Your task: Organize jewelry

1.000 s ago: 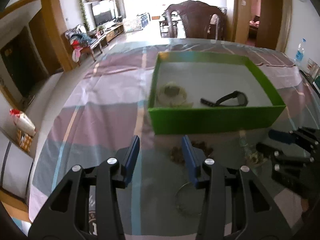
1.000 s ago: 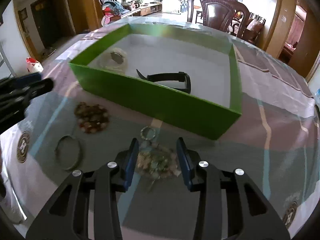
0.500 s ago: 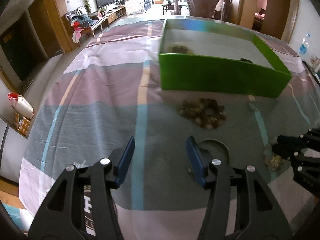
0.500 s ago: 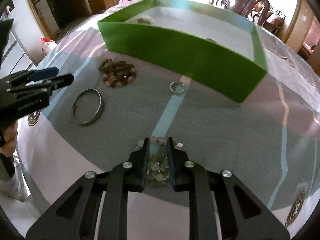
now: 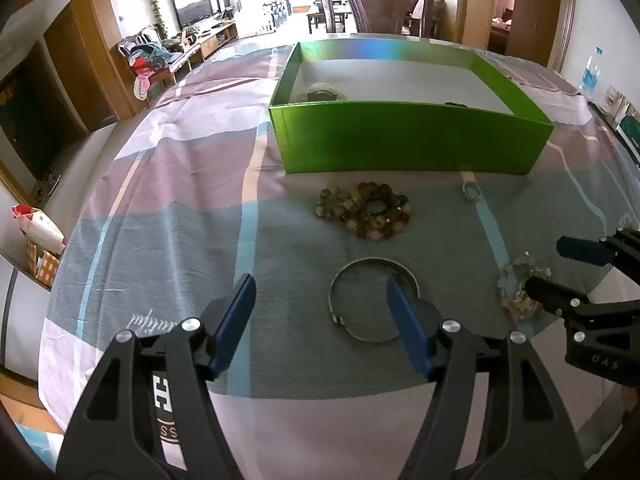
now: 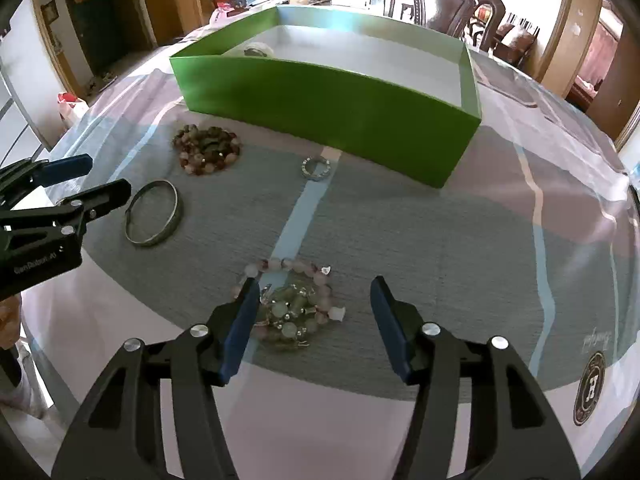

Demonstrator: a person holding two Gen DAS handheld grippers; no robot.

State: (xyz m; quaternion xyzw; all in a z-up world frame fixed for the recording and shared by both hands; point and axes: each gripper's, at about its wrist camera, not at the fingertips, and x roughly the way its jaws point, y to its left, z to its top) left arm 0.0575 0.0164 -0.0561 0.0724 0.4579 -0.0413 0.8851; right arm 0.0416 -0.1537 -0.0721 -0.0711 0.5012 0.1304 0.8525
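Note:
My left gripper [image 5: 322,312] hangs low over the cloth, its jaws opening with nothing between them. Its right finger covers the right side of a silver bangle [image 5: 374,300]. My right gripper [image 6: 316,316] is also opening; a pile of pink and pale green bead bracelets [image 6: 296,304] lies on the table between its pads, just touching the left pad. A brown bead bracelet [image 5: 364,210] and a small ring [image 5: 471,191] lie in front of the green box [image 5: 408,144]. Inside the box are a pale bracelet [image 5: 320,92] and a black strap [image 5: 456,103].
A striped cloth [image 5: 180,208] covers the round table, whose near edge runs just below both grippers. Behind the box stands a dark wooden chair [image 5: 380,0]. The left gripper [image 6: 104,176] shows at the left of the right wrist view beside the bangle [image 6: 154,212].
Both grippers drew back from the box toward the near edge. The left jaws widened. The right jaws narrowed onto the bead pile half a second ago and have spread apart again.

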